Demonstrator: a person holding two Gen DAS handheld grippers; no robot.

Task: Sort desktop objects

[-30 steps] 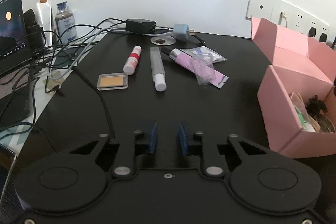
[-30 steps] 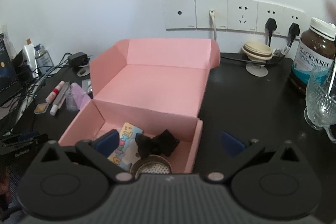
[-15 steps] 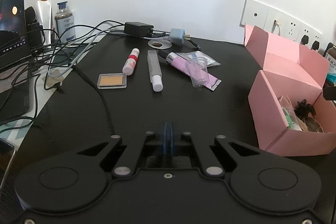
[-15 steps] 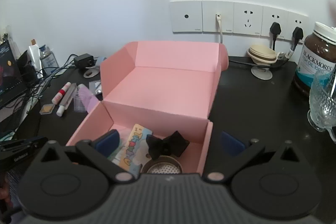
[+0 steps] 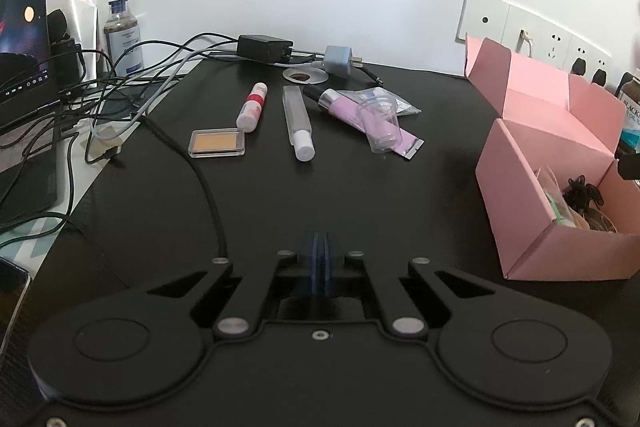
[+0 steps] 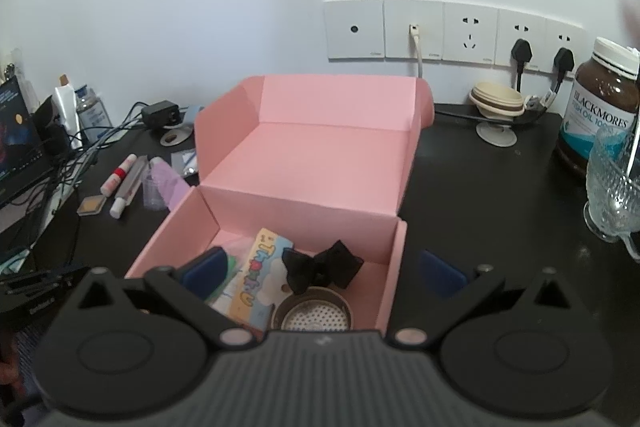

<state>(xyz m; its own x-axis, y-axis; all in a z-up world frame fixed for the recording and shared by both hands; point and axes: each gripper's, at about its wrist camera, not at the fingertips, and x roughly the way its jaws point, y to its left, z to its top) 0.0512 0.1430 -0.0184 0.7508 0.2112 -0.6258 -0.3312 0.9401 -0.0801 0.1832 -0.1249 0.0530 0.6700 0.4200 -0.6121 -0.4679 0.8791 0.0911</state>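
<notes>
White wall backs a black desk (image 5: 320,187), its left edge crowded with cables and a laptop screen (image 5: 22,27) cut off by the frame. On the right stands the pink box (image 6: 312,163), lid folded back; the left wrist view shows only one corner of it, the rest running off the edge. Inside lie a colourful printed card (image 6: 256,279), a black bow (image 6: 320,267) and a round metal strainer (image 6: 312,315), whose front is hidden behind the right gripper (image 6: 320,267). That gripper hangs over the box mouth with its blue pads spread wide and nothing between them. The left gripper (image 5: 320,259) hovers above bare desk, pads pressed together, empty. Still waiting at mid-desk, left of the box: a purple tube (image 5: 352,107) partly covered by a clear cup (image 5: 382,125), a clear tube with white cap (image 5: 298,123), a small white-and-red bottle (image 5: 252,107) and a flat compact (image 5: 217,143). A brown supplement jar (image 6: 600,103) sits far right, half masked by a cut glass (image 6: 612,195).
</notes>
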